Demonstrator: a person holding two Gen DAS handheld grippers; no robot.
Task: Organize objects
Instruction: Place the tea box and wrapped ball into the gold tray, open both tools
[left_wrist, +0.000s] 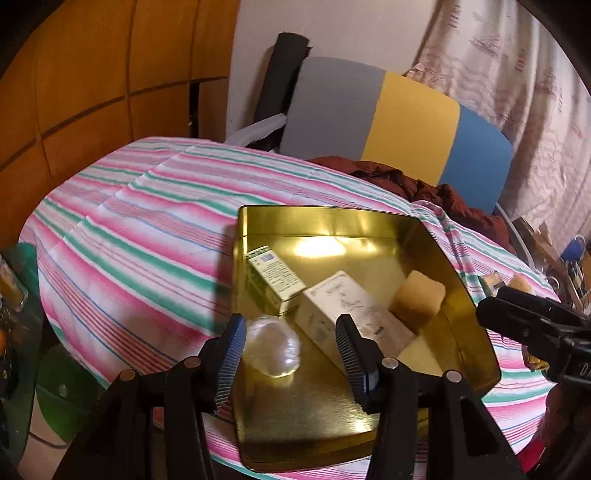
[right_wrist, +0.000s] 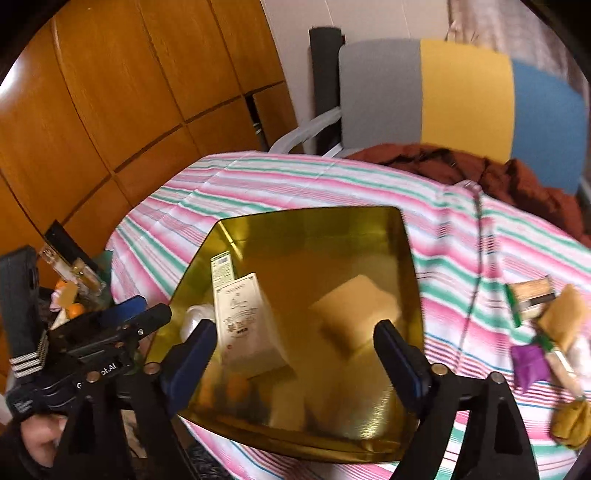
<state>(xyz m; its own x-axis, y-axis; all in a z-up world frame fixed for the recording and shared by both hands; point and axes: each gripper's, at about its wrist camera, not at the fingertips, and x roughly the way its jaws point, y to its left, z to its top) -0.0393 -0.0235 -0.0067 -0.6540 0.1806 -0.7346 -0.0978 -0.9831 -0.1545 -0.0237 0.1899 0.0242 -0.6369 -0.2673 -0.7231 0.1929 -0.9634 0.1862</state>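
A gold tin tray (left_wrist: 466, 306) (right_wrist: 306, 225) sits on the striped tablecloth. Inside lie a green-and-white box (left_wrist: 275, 278), a cream carton (left_wrist: 351, 314) (right_wrist: 243, 321), a tan sponge block (left_wrist: 419, 299) (right_wrist: 354, 314) and a clear plastic ball (left_wrist: 273, 347). My left gripper (left_wrist: 291, 350) hovers open over the tray's near left part, with the ball between its fingers and no contact visible. My right gripper (right_wrist: 295, 350) is open above the tray, with nothing held. Loose items remain on the cloth at the right: a small box (right_wrist: 532, 299), a sponge (right_wrist: 565, 317) and a purple wrapper (right_wrist: 530, 363).
A chair (left_wrist: 388, 122) with grey, yellow and blue back stands behind the table with a dark red garment (left_wrist: 424, 188) on it. Wooden panels (right_wrist: 110, 110) fill the left. A cluttered glass side table (right_wrist: 77, 284) sits at the left edge. The other gripper (left_wrist: 535, 325) shows at the right.
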